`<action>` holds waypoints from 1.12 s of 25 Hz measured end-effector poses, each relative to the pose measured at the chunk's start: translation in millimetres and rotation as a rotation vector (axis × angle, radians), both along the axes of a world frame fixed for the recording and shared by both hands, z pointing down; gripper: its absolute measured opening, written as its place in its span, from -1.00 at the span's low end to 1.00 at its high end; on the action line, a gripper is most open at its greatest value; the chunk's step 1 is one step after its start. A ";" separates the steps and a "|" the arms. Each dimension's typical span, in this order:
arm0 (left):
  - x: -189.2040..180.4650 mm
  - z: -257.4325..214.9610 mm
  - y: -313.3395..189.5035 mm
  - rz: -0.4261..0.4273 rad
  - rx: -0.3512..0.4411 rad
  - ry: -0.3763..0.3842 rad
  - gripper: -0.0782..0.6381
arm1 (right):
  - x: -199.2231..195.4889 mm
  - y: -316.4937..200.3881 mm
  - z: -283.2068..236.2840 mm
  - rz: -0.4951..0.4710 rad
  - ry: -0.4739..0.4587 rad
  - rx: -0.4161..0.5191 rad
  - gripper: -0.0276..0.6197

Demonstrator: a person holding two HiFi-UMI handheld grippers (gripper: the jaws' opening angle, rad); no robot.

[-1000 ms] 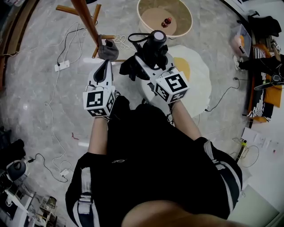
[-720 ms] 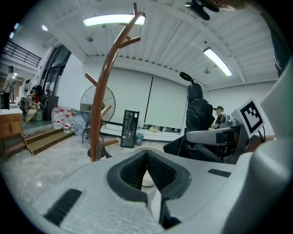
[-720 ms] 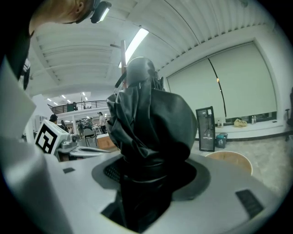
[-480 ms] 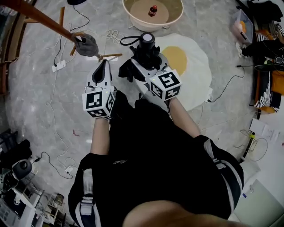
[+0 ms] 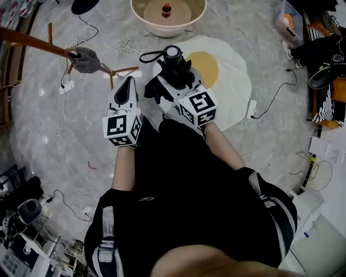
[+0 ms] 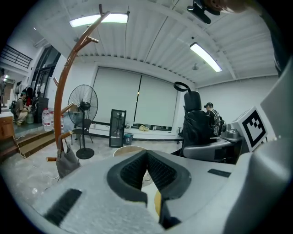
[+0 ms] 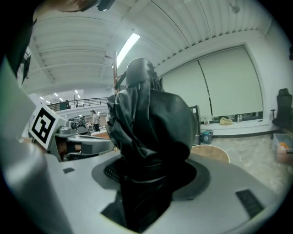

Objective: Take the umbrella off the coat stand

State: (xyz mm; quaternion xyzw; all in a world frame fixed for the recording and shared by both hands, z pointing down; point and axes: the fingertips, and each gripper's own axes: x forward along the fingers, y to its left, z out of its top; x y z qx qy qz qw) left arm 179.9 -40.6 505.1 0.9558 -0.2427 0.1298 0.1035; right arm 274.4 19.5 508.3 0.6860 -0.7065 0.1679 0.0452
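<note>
- Umbrella (image 5: pixel 174 64), black, folded: clamped between the jaws of the right gripper (image 5: pixel 174 82), apart from the coat stand (image 5: pixel 32 43).
- Left gripper (image 5: pixel 128 86): jaws together, empty.
- Coat stand: wooden, grey bag (image 5: pixel 85 59) hanging on it.

Ahead of me a fried-egg rug (image 5: pixel 235 81) lies on the grey marble floor (image 5: pixel 54 135). Just beyond it, a round beige tub (image 5: pixel 186 28) holds a small red bottle (image 5: pixel 166 9). A grey bag (image 5: pixel 86 60) hangs to my left, and a pedestal fan (image 6: pixel 83 109) stands farther back.
</note>
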 end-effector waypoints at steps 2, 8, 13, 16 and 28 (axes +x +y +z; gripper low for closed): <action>8.1 -9.4 6.2 0.015 0.023 0.012 -0.79 | 7.1 7.8 -6.1 0.020 0.000 0.017 -0.10; 22.8 -52.7 -1.0 0.052 0.103 0.067 -0.79 | 26.2 13.6 -36.4 0.108 0.015 0.082 -0.10; 29.4 -89.5 -8.1 0.091 0.162 0.127 -0.79 | 30.5 10.7 -66.0 0.139 0.023 0.137 -0.09; 24.2 -100.5 -15.0 0.104 0.183 0.141 -0.79 | 25.6 5.0 -76.7 0.152 0.025 0.161 -0.10; -16.3 -109.4 -39.9 0.069 0.196 0.155 -0.79 | -2.1 -20.8 -86.1 0.151 0.055 0.173 -0.10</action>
